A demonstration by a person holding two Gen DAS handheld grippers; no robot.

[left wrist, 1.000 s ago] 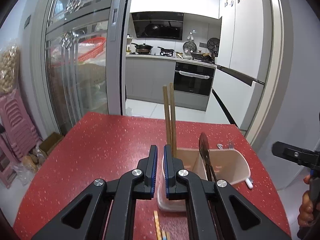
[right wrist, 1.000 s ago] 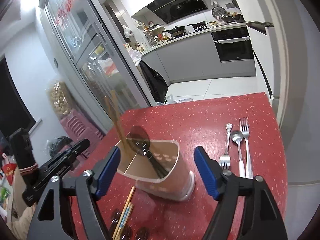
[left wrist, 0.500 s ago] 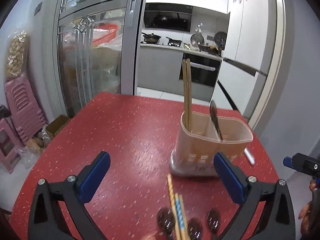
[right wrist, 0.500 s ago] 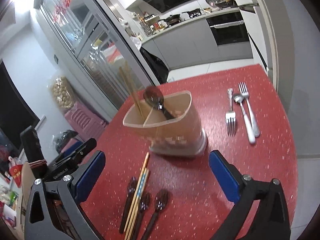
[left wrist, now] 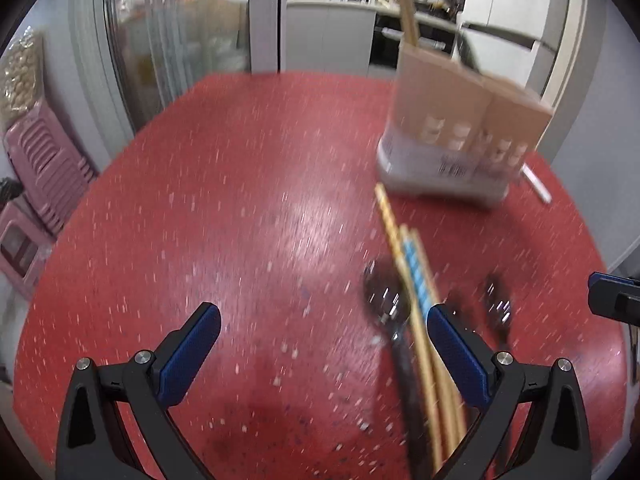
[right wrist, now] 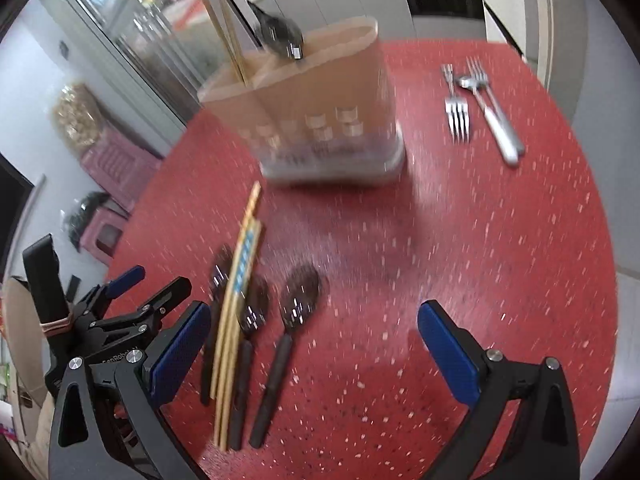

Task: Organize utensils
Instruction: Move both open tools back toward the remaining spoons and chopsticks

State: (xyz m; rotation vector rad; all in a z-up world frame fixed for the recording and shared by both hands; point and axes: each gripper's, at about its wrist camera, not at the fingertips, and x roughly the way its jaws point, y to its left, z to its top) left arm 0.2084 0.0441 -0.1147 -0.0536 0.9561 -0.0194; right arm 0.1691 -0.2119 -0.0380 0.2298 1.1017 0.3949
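left gripper [left wrist: 324,326] | black frame | blue pads | silver screws | right gripper [right wrist: 314,326] | same build

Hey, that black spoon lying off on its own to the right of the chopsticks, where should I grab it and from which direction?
Grip the black spoon on its straight handle, about midway, coming down from above with the right gripper, jaws across the handle. It lies flat on the table, bowl towards the holder, with clear space on its right side; the other spoons and chopsticks crowd its left.

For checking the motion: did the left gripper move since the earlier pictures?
Yes. The left gripper came down from the utensil holder toward the chopsticks lying before it; its jaws have just opened, empty.
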